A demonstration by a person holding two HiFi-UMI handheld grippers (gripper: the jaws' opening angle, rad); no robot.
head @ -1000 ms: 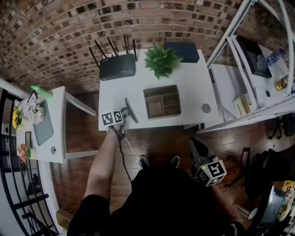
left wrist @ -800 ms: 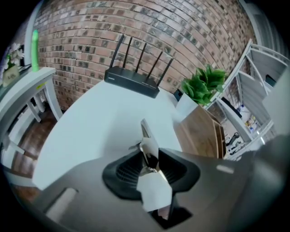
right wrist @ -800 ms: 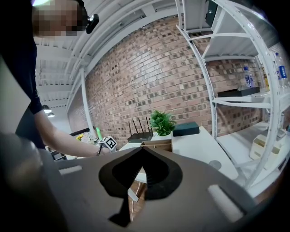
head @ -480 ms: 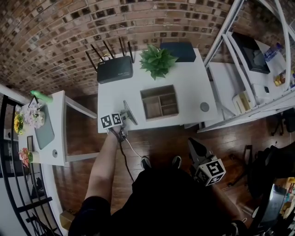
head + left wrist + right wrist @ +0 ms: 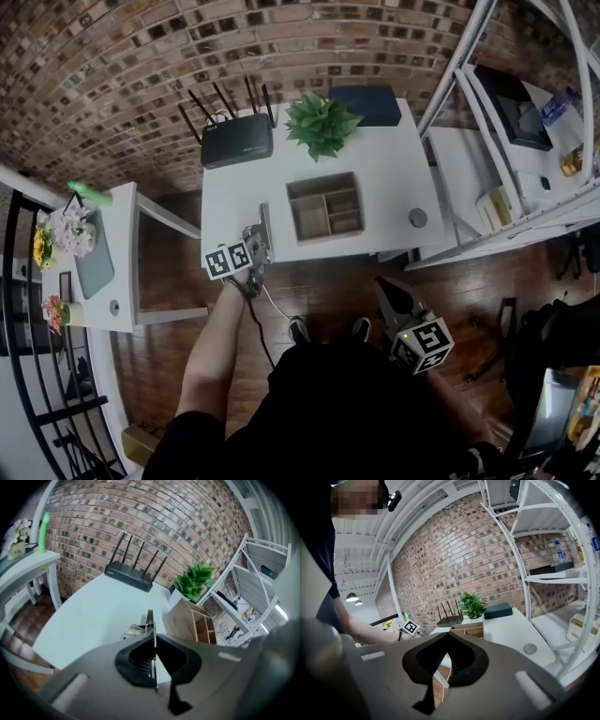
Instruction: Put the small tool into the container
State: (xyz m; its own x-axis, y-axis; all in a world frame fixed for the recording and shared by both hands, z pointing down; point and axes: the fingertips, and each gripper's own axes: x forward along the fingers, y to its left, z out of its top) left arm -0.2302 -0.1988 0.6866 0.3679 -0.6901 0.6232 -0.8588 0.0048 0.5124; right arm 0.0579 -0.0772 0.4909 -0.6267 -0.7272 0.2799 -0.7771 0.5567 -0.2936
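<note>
brick wall (image 5: 112, 56) behind white table (image 5: 394, 178), wooden floor (image 5: 328, 286), metal shelving (image 5: 464, 173).

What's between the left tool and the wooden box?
Only bare white tabletop, seen in the head view, separates the left tool from the wooden box.

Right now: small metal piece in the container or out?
Out. The metal piece is pinched in the left tool, whose jaws have just closed on it, beside the wooden container.

White table (image 5: 394, 178); blk router (image 5: 236, 141); green plant (image 5: 322, 122); tan container (image 5: 324, 178); red-brick wall (image 5: 141, 56).
</note>
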